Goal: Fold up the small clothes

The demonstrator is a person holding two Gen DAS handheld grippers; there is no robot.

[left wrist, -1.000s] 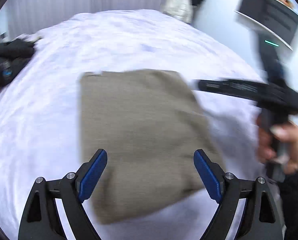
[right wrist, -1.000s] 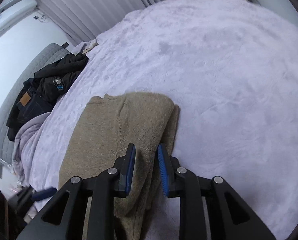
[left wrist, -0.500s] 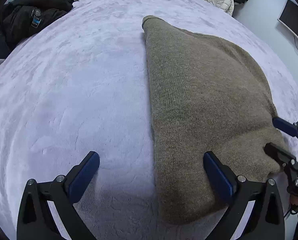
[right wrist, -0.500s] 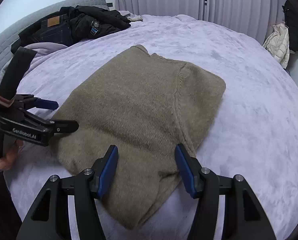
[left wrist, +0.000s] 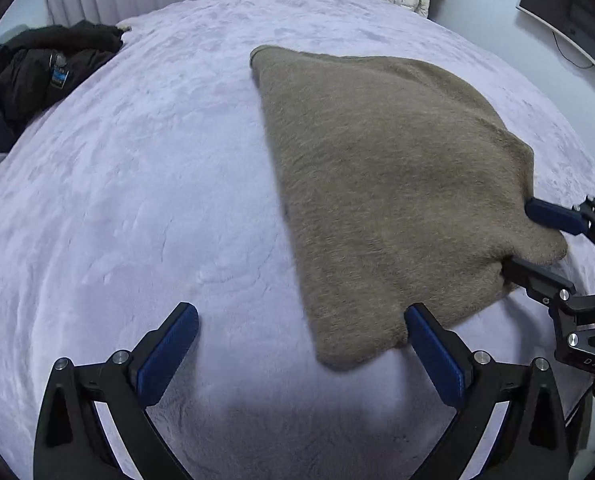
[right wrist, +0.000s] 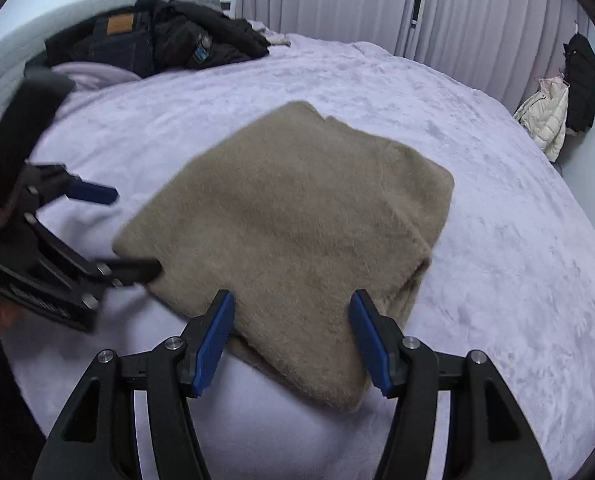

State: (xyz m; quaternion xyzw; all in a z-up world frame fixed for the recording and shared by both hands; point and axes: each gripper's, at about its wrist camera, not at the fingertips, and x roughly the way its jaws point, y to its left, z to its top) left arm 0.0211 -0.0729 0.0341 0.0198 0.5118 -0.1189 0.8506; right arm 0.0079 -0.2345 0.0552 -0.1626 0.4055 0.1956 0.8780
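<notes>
**A:** How do the claws stand?

**B:** The left gripper (left wrist: pixel 301 348) has its jaws spread wide and holds nothing; its right pad sits just beside the near corner of the folded tan sweater (left wrist: pixel 389 184), its left pad over bare blanket. The right gripper (right wrist: pixel 293 332) is also spread apart, empty, straddling the sweater's near edge.

**A:** And the sweater's edges?

**B:** It lies flat as a rough rectangle, a thicker folded edge along its right side in the right wrist view. From there the left gripper (right wrist: pixel 113 232) shows at the sweater's left corner, one finger close to the knit, though motion blur hides whether they touch.

**A:** Room around it?

**B:** Open lilac blanket (left wrist: pixel 137 208) on every side, wide to the left in the left wrist view. Well apart lie dark clothes (right wrist: pixel 157 44) by the grey headboard (right wrist: pixel 13 56). Pleated curtains (right wrist: pixel 477 12) line the far wall, where a white jacket (right wrist: pixel 549 124) hangs.
</notes>
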